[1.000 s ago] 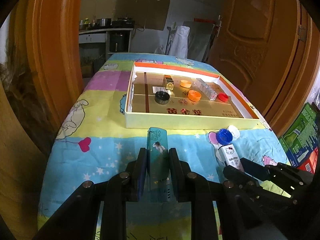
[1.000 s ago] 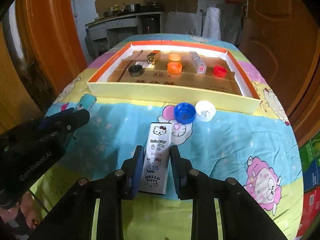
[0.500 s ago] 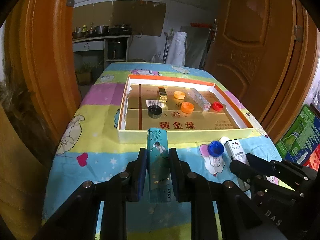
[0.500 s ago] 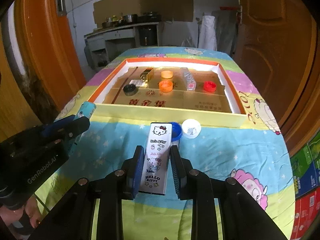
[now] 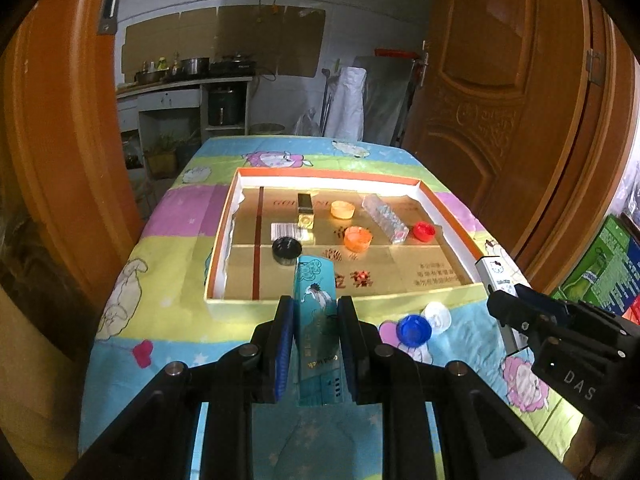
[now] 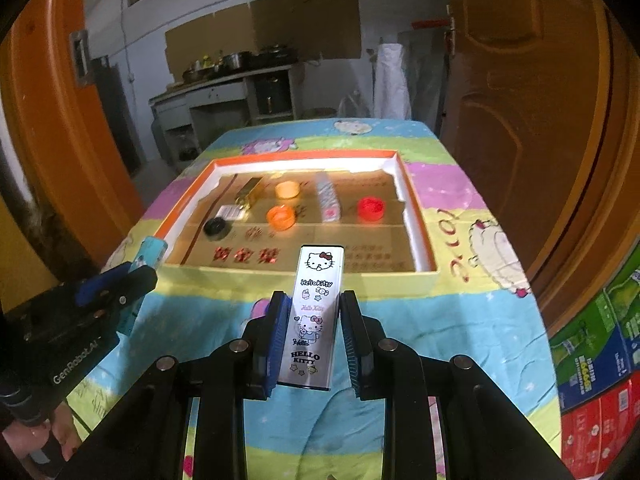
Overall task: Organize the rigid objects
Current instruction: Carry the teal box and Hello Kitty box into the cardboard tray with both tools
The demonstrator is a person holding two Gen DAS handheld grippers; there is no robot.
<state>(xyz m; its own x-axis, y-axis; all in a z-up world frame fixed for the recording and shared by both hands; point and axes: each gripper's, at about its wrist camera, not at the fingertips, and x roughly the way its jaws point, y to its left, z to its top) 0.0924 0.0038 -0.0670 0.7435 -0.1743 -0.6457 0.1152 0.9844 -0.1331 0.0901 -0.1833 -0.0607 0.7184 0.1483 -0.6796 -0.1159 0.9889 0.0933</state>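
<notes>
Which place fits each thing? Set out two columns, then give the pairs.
Things:
1 teal box
2 Hello Kitty box
3 blue cap
4 black cap

Places:
A on the cloth, outside the tray
B inside the tray
C in the right gripper
D in the left gripper

Pairs: 1-D, 2-C, 3-A, 4-B

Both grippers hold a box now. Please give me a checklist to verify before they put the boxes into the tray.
1. Left gripper shut on teal box: ok.
2. Right gripper shut on Hello Kitty box: ok.
3. Both boxes lifted off the cloth: ok.
4. Free space in front part of tray: ok.
5. Blue cap and white cap outside tray, clear of the path: ok.
6. Grippers apart from each other: ok.
</notes>
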